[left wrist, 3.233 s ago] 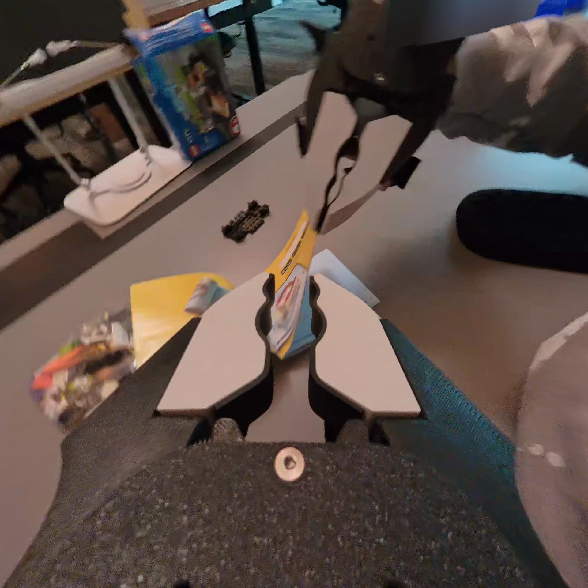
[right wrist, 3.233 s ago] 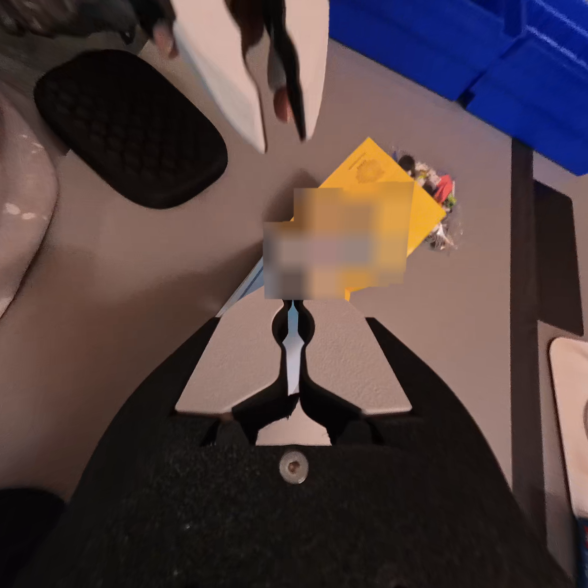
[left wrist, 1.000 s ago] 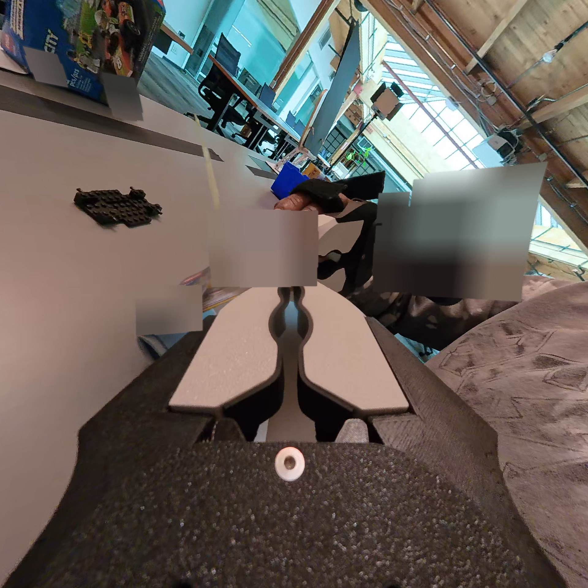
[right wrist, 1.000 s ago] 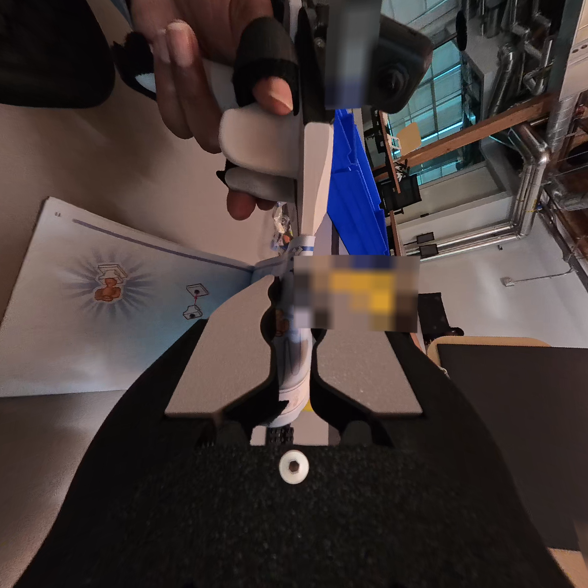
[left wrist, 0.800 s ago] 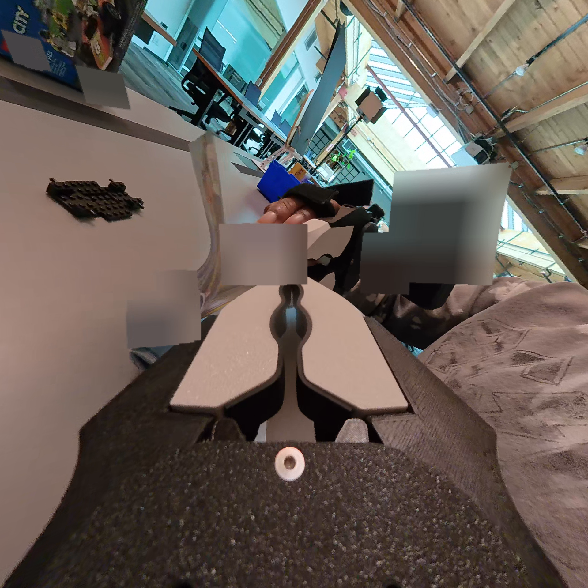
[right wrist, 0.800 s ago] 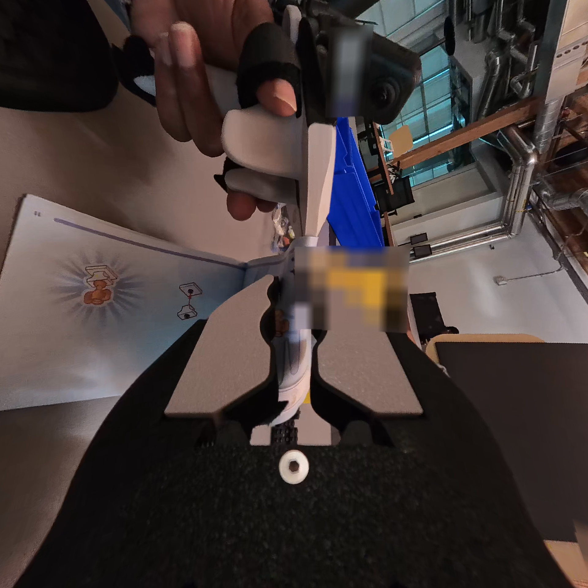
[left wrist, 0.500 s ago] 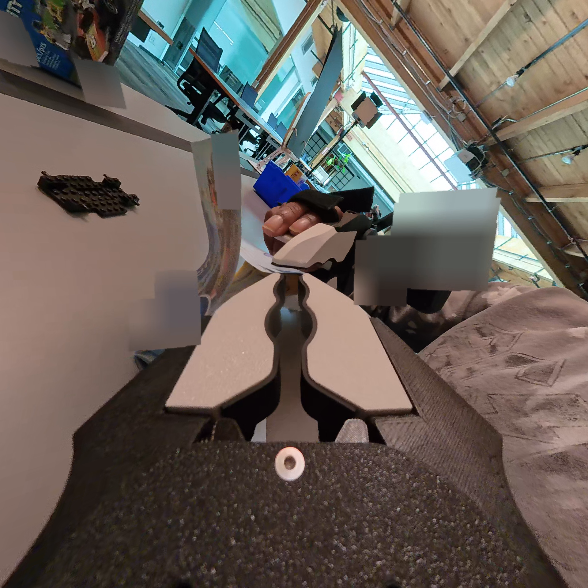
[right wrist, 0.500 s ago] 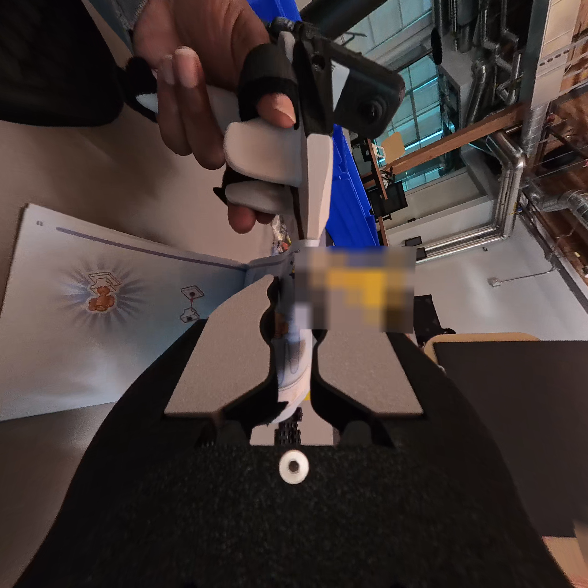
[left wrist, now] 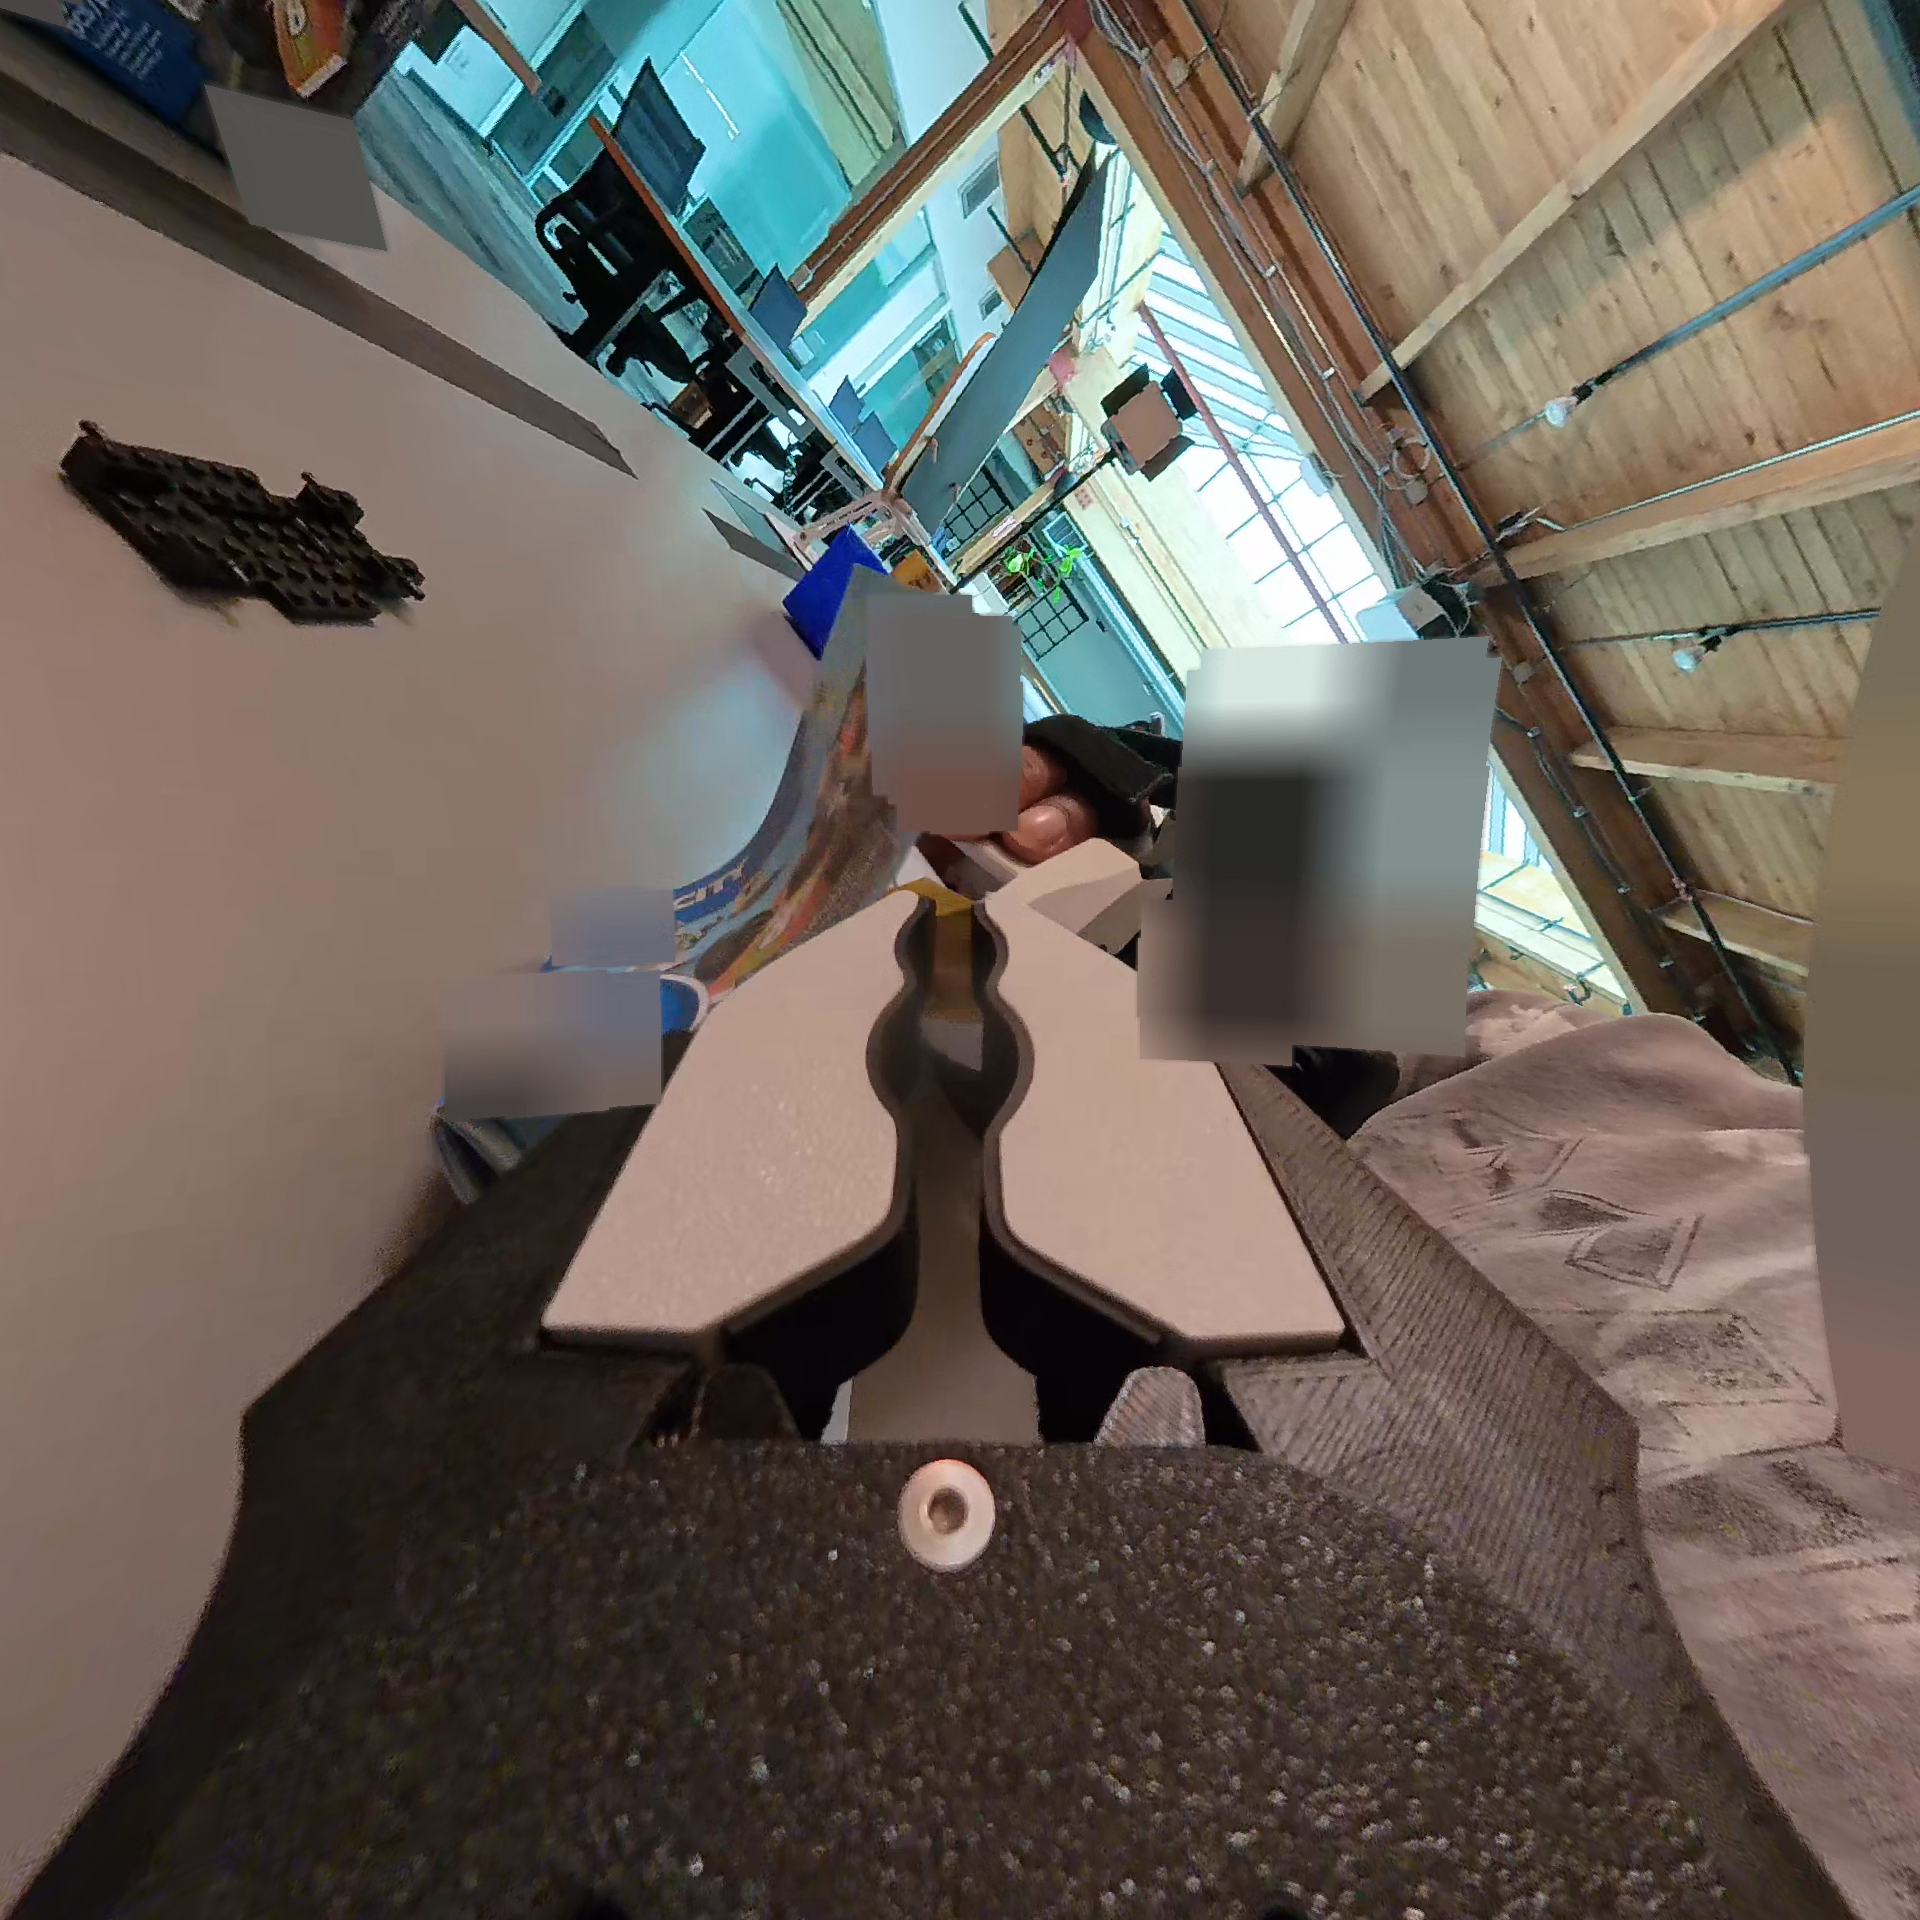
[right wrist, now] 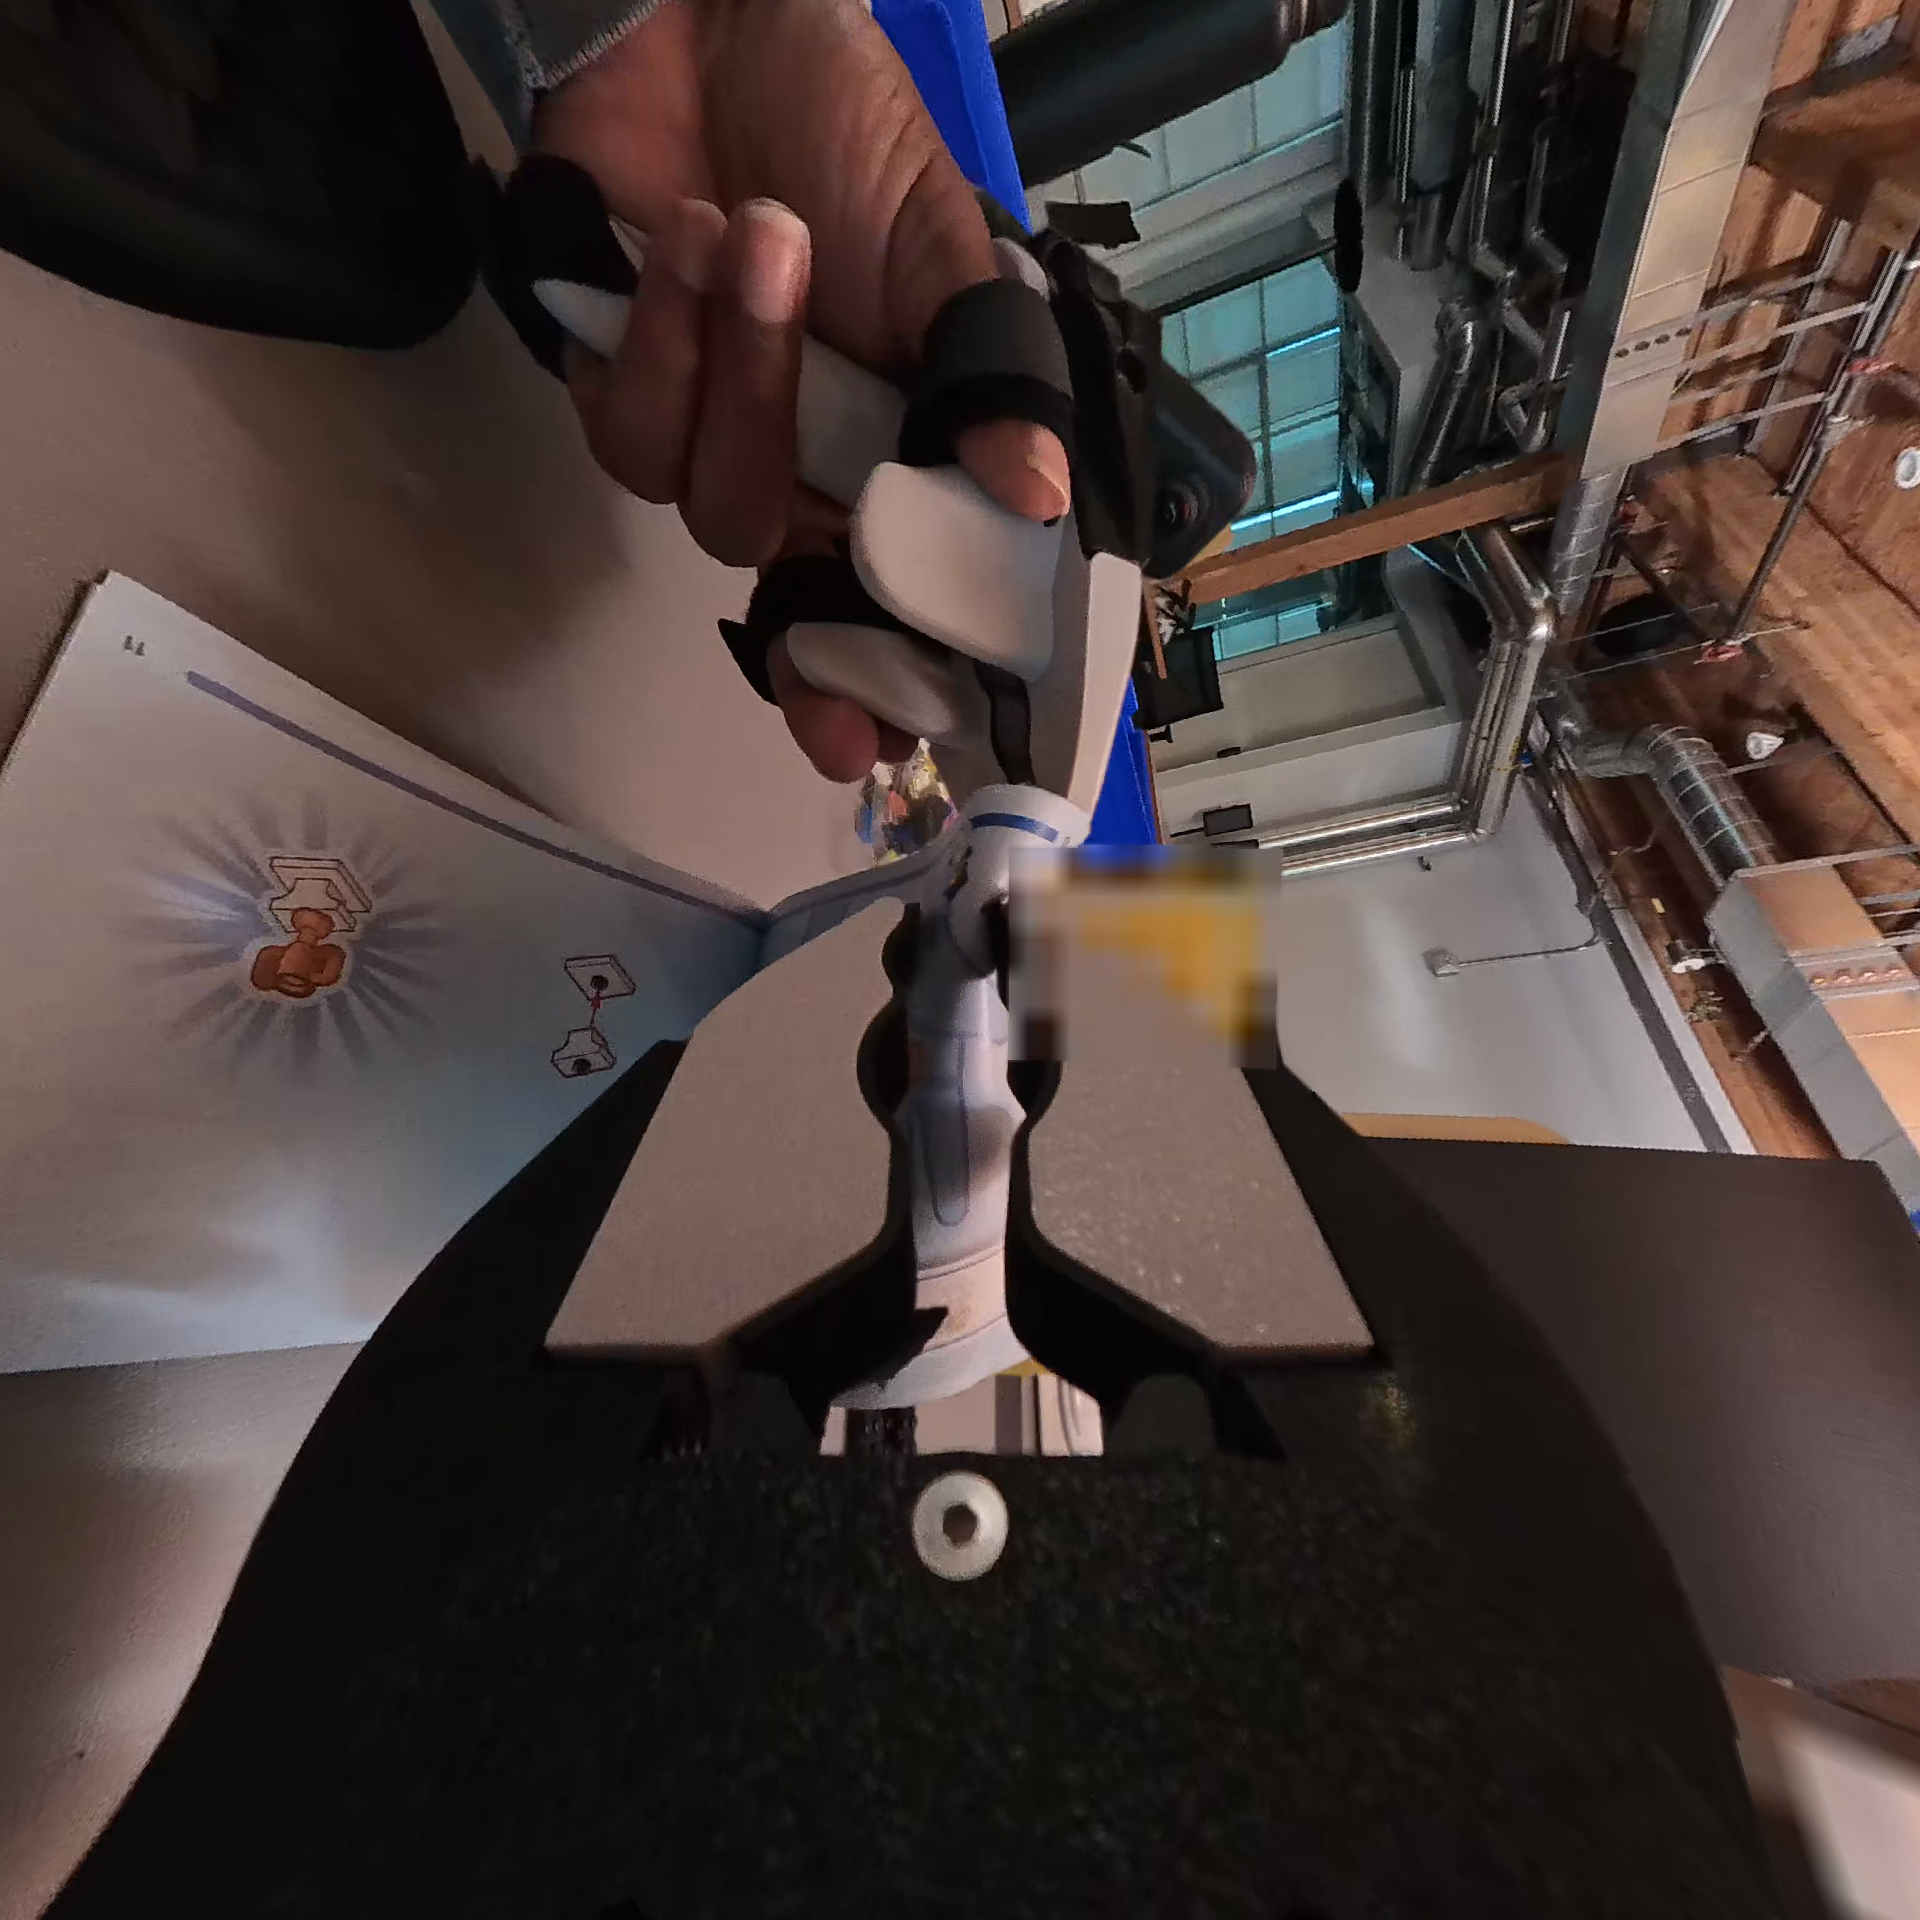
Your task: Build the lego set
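The instruction booklet is held up off the table, open, between both grippers. My right gripper is shut on a bundle of its pages, which fills the gap between the fingers. My left gripper faces it; its jaws stand narrowly apart with a yellow and white sheet edge between them. In the right wrist view the left gripper, held by a hand, has its tip on the curled pages. The colourful cover bends left. A black lego plate lies on the table.
The lego box stands at the far edge of the table. A bag of loose pieces lies behind the booklet. Blue bins stand beyond. A black pad lies at the right. Grey clothing fills the right of the left wrist view. The tips of both grippers are at nearly the same place.
The booklet was lifted from the table and opened. In the last second my left gripper's jaws parted slightly, the cover swung right and curled, and the left gripper tilted in the right wrist view.
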The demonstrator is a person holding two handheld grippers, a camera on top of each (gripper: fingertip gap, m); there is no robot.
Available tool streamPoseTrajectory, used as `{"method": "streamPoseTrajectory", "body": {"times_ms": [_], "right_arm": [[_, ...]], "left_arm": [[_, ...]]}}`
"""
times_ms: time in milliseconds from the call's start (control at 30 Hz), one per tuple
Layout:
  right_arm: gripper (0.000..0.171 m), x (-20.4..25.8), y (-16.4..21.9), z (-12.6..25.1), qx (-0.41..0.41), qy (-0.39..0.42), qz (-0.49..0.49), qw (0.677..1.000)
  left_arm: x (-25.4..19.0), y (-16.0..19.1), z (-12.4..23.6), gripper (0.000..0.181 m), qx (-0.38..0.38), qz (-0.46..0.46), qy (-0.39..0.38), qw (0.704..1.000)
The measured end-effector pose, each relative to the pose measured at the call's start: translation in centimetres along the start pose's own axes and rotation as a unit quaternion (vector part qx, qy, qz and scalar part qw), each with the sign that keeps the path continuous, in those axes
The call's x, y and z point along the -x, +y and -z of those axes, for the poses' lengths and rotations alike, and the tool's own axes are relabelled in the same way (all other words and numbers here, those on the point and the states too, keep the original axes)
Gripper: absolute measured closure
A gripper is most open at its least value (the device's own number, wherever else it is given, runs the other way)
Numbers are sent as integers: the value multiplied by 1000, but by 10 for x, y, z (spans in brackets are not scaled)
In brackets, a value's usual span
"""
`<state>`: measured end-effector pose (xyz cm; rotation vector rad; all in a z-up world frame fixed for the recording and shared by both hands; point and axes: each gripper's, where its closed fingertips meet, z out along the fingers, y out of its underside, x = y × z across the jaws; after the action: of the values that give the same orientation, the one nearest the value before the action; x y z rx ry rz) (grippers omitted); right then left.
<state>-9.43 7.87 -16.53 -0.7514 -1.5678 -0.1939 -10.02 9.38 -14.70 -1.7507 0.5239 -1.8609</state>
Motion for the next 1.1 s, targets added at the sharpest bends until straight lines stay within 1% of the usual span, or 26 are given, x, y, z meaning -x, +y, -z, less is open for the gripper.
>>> {"method": "streamPoseTrajectory", "body": {"times_ms": [433, 667, 900, 967, 1033, 1100], "right_arm": [[161, 9, -7, 8, 0, 22, 91, 996], [162, 11, -6, 10, 3, 28, 110, 994], [162, 17, -7, 9, 5, 21, 130, 991], [162, 18, -5, 8, 8, 18, 136, 990], [162, 19, -5, 7, 7, 15, 139, 990], [162, 20, -5, 7, 7, 11, 146, 989]], "left_arm": [[6, 11, -4, 173, 19, 52, 7, 998], [1, 14, -6, 168, 26, 72, 26, 997], [4, 19, -6, 168, 35, 67, 10, 997], [3, 21, -6, 164, 39, 66, 9, 997], [5, 24, -5, 162, 46, 57, -4, 997], [10, 26, -4, 164, 49, 47, -24, 997]]}}
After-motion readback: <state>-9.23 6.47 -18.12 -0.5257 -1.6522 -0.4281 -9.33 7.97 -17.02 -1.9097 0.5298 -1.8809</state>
